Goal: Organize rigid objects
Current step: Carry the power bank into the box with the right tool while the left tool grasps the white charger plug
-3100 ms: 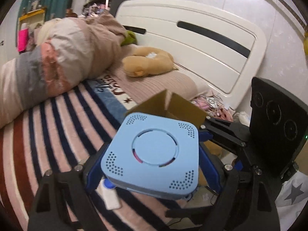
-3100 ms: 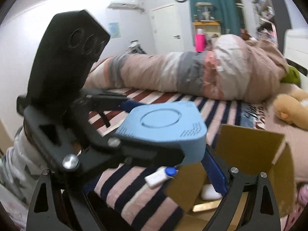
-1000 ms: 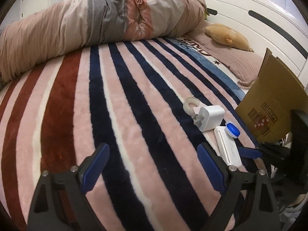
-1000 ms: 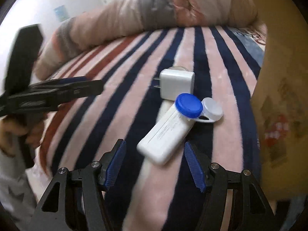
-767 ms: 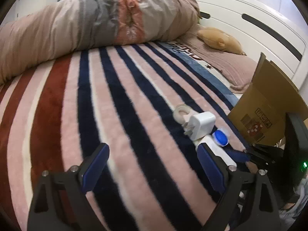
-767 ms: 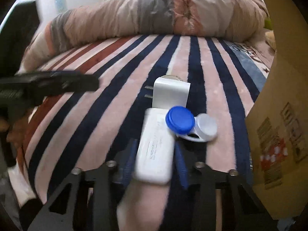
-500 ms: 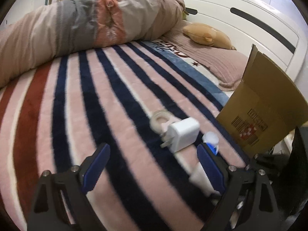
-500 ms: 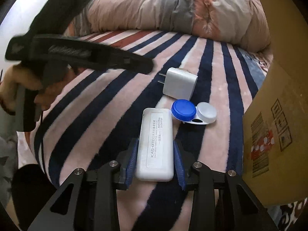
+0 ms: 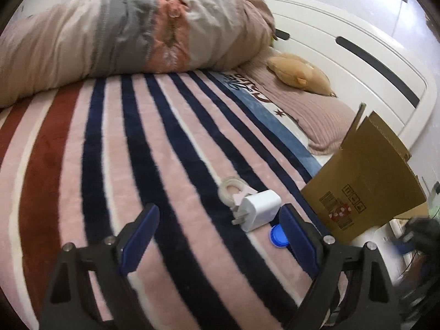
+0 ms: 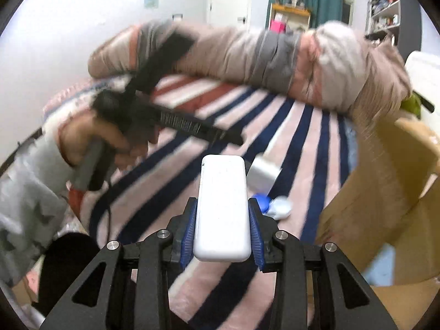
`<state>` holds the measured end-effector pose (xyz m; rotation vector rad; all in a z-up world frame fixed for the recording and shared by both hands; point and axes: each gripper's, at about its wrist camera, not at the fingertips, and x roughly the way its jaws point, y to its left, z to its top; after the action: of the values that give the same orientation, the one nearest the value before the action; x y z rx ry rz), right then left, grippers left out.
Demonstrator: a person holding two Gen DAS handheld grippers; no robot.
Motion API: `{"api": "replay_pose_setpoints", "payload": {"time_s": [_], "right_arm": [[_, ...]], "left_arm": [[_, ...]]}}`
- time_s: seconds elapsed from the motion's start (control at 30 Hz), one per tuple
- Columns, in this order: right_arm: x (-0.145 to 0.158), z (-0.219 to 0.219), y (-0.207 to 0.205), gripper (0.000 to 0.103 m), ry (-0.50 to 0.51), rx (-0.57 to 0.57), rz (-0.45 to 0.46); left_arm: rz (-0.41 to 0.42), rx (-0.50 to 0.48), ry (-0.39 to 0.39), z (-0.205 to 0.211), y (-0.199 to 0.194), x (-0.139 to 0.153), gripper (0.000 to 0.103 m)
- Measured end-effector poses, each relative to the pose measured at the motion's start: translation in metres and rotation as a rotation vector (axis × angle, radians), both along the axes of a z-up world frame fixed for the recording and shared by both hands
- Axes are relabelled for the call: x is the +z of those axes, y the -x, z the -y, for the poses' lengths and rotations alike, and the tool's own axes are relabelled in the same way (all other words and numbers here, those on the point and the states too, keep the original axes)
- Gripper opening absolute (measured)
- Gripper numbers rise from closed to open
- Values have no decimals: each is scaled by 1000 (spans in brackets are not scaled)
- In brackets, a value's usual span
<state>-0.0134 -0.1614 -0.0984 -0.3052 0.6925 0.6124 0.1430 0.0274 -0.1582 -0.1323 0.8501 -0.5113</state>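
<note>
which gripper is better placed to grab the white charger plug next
Left. The left gripper is open and empty, with the white charger plug lying on the striped blanket just ahead between its fingers. The right gripper is shut on the white case.

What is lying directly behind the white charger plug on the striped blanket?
A coiled white cable lies directly behind the white charger plug, touching it. Where the two meet is hidden, so whether it is plugged in cannot be seen.
</note>
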Motion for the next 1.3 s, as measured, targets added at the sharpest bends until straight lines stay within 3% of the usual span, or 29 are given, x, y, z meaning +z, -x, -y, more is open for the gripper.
{"api": "replay_pose_setpoints", "payload": {"time_s": [0.17,0.3,0.37,0.53,0.63,0.7,0.83,0.97,1.03,1.13,1.3], "right_arm": [[61,44,-1,31,-47,-93,135],[92,101,-12,31,-66,-260,204],[93,122,-16,31,-64,-317,209],[78,151,-35,31,-34,-394,157],[65,157,-56,31,36,-392,115],[57,159,-65,31,68,-378,79],[49,157,-70,31,97,-386,46],[48,157,-69,34,83,-388,28],[49,152,-64,42,80,-384,44],[57,142,-55,42,50,-351,72],[76,112,-30,42,-89,-179,103]], "left_arm": [[-3,-31,-58,20,6,-5,87],[-41,-16,-72,43,0,-15,74],[-83,10,-79,55,-9,-25,68],[-125,41,-62,82,-19,-39,68],[-131,109,-111,90,-24,-44,68],[-137,128,-131,92,-26,-47,57],[-120,135,-147,92,-23,-49,56],[-116,136,-144,88,-18,-46,56],[-105,135,-157,87,-14,-41,56],[-90,138,-156,80,-8,-32,56],[-38,159,-175,57,9,-4,56]]}}
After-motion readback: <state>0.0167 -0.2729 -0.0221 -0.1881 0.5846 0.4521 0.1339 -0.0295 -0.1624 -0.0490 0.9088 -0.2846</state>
